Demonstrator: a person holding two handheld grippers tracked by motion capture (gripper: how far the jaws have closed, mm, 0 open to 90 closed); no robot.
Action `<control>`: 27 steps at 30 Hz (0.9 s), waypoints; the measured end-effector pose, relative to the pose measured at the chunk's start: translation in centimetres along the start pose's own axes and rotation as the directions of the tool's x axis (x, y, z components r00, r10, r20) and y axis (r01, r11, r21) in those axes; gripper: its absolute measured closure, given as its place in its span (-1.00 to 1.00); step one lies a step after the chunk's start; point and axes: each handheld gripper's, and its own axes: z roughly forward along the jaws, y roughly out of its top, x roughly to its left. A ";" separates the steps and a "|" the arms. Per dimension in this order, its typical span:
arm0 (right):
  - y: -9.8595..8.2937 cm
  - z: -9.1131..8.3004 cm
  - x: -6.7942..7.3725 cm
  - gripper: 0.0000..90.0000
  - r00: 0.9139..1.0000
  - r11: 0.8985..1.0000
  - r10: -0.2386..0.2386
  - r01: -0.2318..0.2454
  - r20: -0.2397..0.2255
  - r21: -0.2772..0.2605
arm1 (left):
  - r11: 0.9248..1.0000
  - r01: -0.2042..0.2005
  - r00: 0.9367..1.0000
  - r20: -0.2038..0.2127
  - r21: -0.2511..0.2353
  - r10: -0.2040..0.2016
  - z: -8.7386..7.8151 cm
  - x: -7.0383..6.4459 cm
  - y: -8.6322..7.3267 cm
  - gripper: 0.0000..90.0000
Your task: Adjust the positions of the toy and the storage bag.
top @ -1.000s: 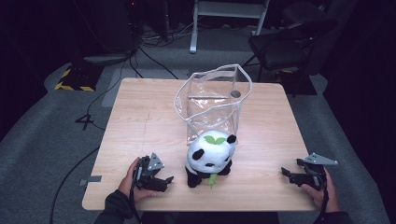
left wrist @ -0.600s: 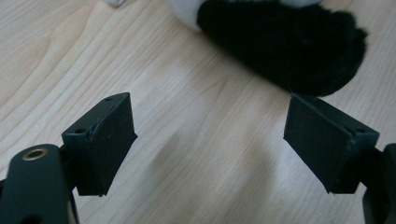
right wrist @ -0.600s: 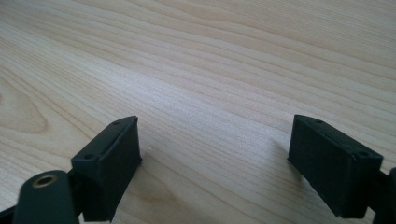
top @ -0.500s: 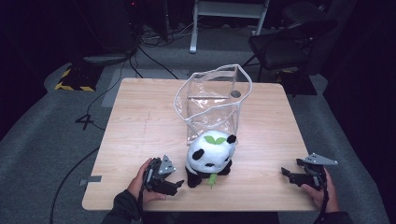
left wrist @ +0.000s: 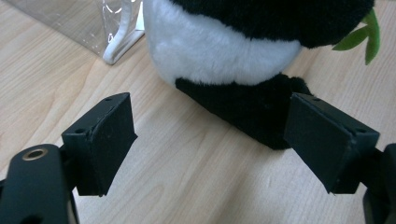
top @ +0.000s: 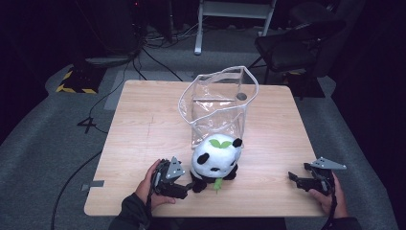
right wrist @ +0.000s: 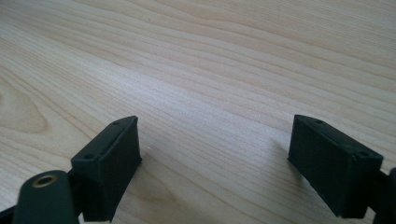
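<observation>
Plush panda [top: 215,158] sits at near middle of surface [top: 143,124], just in front of clear bag [top: 218,105]. Judged light, soft, squashy; fur not slippery. Best hold: black leg [left wrist: 252,112] or round body, squeeze gently. Left tongs [top: 184,184] wide open, empty, jaws either side of panda leg, right jaw almost touching. Right tongs [top: 297,179] wide open, empty, low over bare wood at near right. Bag: thin stiff plastic, white rim, stands open.

Dark room — grey floor [top: 57,143], chair [top: 297,48]
</observation>
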 end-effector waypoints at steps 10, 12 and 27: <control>0.0 0.0 0.0 -0.63 1.000 1.000 0.000 0.000 0.000 0.000 | 1.000 -0.017 1.000 0.006 -0.011 0.017 0.9 -0.5 1.0 -0.64; 0.0 0.0 0.0 -0.63 1.000 1.000 0.000 0.000 0.000 0.000 | 1.000 -0.026 1.000 0.003 -0.006 0.026 1.2 -0.6 1.2 -0.64; 0.0 0.0 0.0 -0.63 1.000 1.000 -0.001 0.001 0.000 0.000 | 1.000 0.002 1.000 0.027 -0.031 -0.001 3.8 -0.3 2.1 -0.66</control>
